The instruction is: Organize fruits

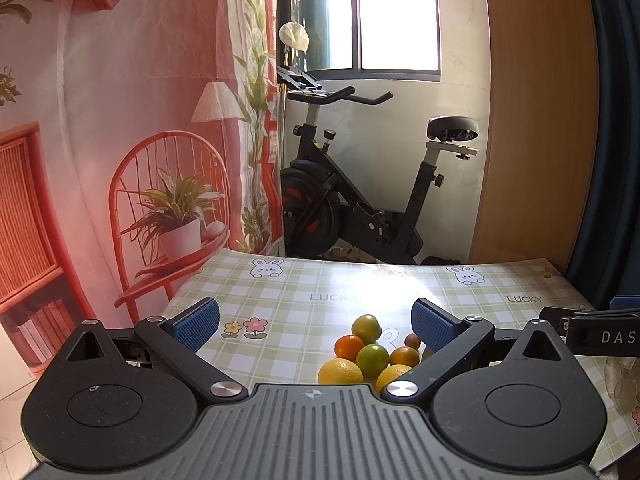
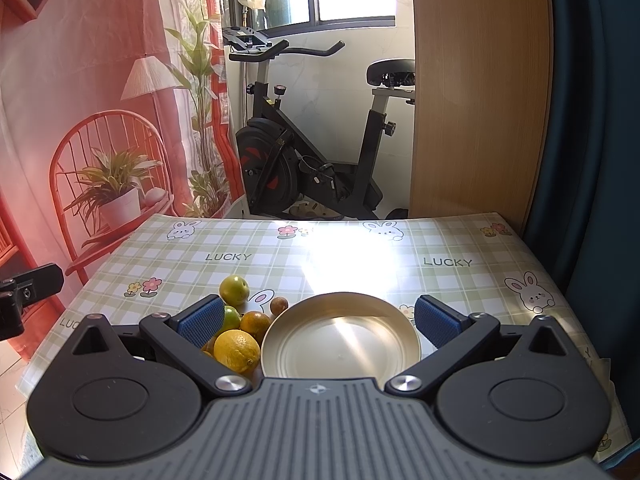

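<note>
Both grippers sit lowest in view, over the table's near edge. Left gripper [image 1: 315, 322]: jaws spread wide, nothing between the blue pads [image 1: 198, 324]. Right gripper [image 2: 320, 320]: jaws likewise wide apart, holding nothing. Both level, pointing toward the table's far edge.

Fruit pile [image 1: 370, 354] lies on the table near its front edge, pieces touching in a cluster. Counted from the left wrist view: a green-yellow fruit [image 1: 365, 328] at the far side of the pile, an orange one [image 1: 349, 347], a green one [image 1: 372, 357], a small orange one [image 1: 404, 356], two large yellow ones at the near side [image 1: 340, 372], and a small brown round fruit [image 1: 412, 340] at the right of the pile. Part of the pile is hidden behind the left gripper's right finger.

Metal bowl [image 2: 340, 340], round and shallow, stands just right of the pile; from the right wrist view it lies between the open jaws. The large yellow fruit looks to touch its rim; not certain. Bowl holds nothing.

Table [image 2: 360, 256] is covered with a green plaid cloth printed with rabbits, flowers and the word "LUCKY". Strong glare at its centre.

Right gripper's side shows at the right edge of the left view, lettered "DAS" (cut off).

Beyond the far edge: exercise bike [image 2: 312, 144], window [image 1: 396, 16], wooden panel [image 2: 476, 88], red printed backdrop [image 1: 120, 140] at left.
</note>
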Demonstrator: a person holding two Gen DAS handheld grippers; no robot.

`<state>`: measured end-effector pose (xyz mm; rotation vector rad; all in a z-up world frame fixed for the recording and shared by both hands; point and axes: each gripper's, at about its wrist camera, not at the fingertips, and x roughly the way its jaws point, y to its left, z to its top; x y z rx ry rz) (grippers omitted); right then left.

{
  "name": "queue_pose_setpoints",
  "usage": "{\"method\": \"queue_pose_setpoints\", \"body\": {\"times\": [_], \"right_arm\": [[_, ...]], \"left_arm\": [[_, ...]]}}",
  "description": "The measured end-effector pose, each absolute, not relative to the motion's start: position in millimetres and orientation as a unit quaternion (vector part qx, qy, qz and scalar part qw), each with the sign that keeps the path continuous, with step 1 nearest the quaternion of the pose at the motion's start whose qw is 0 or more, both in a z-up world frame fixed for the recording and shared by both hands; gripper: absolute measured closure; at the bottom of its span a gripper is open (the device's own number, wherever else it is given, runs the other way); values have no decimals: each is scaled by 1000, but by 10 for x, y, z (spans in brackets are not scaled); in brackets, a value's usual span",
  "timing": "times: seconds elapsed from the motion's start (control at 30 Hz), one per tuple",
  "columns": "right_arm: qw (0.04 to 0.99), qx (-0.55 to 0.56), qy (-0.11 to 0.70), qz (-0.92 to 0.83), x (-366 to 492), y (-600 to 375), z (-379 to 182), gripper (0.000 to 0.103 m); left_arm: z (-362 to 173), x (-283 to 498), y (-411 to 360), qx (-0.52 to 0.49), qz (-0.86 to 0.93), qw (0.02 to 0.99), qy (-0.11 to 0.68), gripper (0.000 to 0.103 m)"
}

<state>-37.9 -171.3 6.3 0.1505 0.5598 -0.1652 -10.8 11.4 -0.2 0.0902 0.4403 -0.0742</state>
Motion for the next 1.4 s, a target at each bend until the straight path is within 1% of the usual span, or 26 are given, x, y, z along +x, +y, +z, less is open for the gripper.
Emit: {"method": "queue_pose_setpoints", "body": {"times": [0.23,0.4,0.47,0.57,0.7,0.97,1.13,1.4], "right_arm": [[955,80,272,-81,-364,-1727,-5,0],[965,71,247,-61,-290,-1723,-122,0],[966,68,242,-62,-191,-1717,-200,0],[972,90,215,-38,-81,-1731,-336,0],[976,119,181,16,53,-1706,-514,0],[966,83,243,31,291,-1445,-921,0],[964,71,256,17,228,-1449,-1117,0],[960,47,275,26,201,-1392,-1279,1]], "left_arm": [[-88,-2,160,54,-21,974,218,0],[-244,154,152,73,-6,978,194,1],[-318,248,143,80,-7,977,200,1],[-448,364,196,63,-29,979,194,6],[-649,461,248,37,-60,979,193,6],[-1060,593,375,4,-60,965,254,7],[-1132,592,346,38,-37,966,254,8],[-1242,630,381,29,-47,956,289,8]]}}
